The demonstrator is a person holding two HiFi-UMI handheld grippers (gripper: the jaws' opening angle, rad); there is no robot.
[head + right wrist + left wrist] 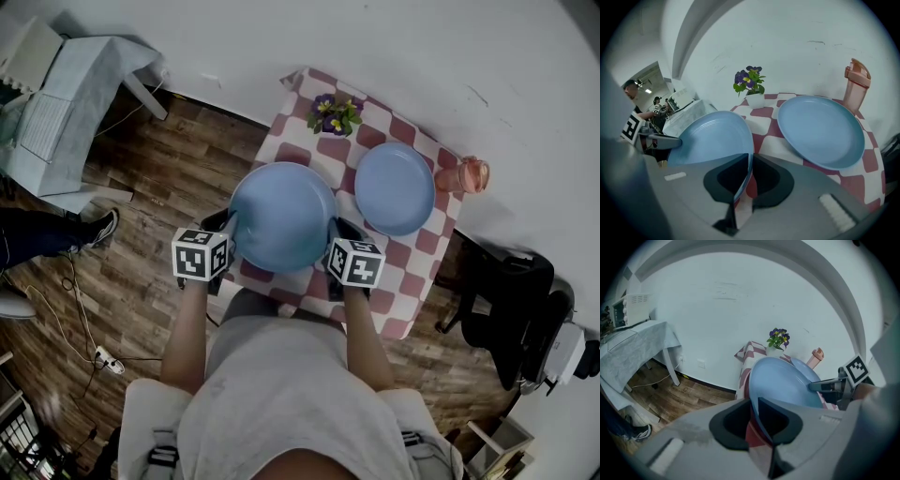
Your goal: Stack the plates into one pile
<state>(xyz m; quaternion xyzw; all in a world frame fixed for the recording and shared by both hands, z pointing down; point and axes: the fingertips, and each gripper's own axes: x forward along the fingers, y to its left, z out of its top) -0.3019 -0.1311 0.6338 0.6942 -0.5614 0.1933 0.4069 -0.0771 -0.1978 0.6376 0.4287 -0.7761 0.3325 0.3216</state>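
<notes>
Over the near side of the worktop (pixel 412 272), the left claw (pixel 228 225) and right claw (pixel 336 231) are pinching opposite rims of the near plate (pixel 281 214), likely balancing it for setting onto the other plate (pixel 395 187).

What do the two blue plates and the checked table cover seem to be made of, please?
Nearer plate and farther plate: probably glazed ceramic, possibly melamine; smooth pale-blue surface with soft sheen, concentric ridges near rim. Table cover: likely woven fabric, matte; checks drape over the edges.
</notes>
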